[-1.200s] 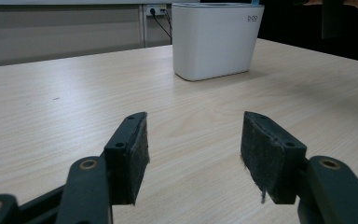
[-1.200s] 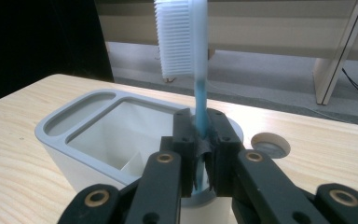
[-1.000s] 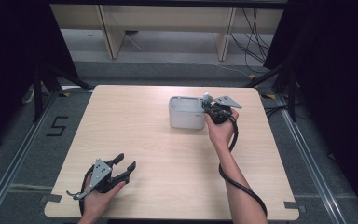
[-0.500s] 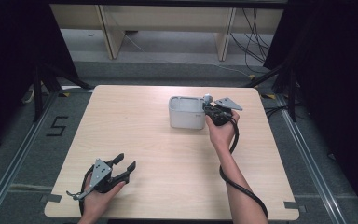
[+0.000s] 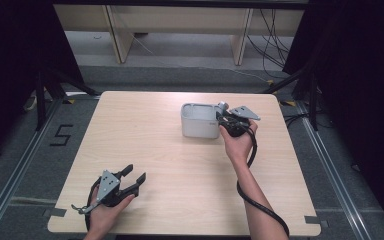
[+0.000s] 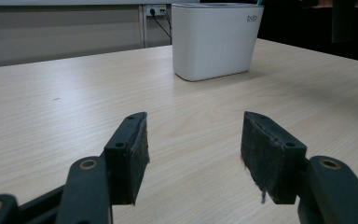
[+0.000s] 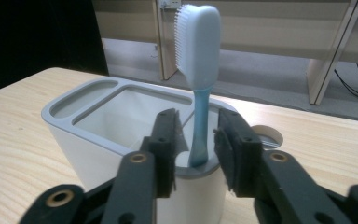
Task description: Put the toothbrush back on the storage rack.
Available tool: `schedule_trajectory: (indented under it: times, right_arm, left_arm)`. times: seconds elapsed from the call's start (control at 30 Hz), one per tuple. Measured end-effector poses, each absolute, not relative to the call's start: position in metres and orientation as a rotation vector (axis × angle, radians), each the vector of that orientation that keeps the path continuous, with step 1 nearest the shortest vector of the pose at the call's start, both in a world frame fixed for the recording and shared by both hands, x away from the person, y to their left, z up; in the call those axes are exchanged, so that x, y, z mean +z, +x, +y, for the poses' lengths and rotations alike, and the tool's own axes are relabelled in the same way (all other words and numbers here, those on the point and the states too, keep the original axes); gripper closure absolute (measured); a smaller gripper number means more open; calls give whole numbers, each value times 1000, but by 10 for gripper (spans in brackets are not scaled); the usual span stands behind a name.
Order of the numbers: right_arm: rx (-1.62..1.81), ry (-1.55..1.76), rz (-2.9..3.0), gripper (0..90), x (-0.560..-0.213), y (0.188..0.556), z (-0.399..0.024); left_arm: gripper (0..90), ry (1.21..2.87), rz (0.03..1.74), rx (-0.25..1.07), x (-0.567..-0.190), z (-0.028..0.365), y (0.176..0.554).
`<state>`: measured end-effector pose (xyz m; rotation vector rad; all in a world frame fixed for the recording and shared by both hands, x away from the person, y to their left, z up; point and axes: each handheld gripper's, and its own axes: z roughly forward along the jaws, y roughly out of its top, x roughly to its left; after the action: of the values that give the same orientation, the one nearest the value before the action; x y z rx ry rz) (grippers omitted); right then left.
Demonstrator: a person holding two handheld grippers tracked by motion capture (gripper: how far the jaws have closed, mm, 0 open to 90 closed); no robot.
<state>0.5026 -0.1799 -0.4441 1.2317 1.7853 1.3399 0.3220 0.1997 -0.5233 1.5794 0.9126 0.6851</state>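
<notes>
A white two-compartment holder (image 5: 199,121) (image 7: 98,121) (image 6: 214,39) stands on the wooden table (image 5: 145,130), right of centre at the back. A light-blue toothbrush (image 7: 198,42) (image 5: 222,106) stands upright in the holder's small end slot, bristles up. My right gripper (image 7: 196,149) (image 5: 223,120) is at that end. Its jaws have just been opening and now stand on either side of the brush handle without pressing it. My left gripper (image 5: 132,175) (image 6: 193,154) rests open near the table's front left with nothing between its pads.
Bare tabletop lies between the two hands. The right gripper's cable (image 5: 252,200) trails along the forearm to the front edge. Beyond the table are wooden shelf legs (image 5: 117,40), floor cables (image 5: 275,35) and dark stands at both sides.
No visible change in the high view; both hands stay where they were.
</notes>
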Motion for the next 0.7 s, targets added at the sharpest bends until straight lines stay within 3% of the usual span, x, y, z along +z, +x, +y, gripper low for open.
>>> schedule_trajectory:
  times: [0.7]
  right_arm:
    - [1293,1260,1855,476,-444,488,-189]
  left_arm:
    - [408,1580,914,685,-523,200,322]
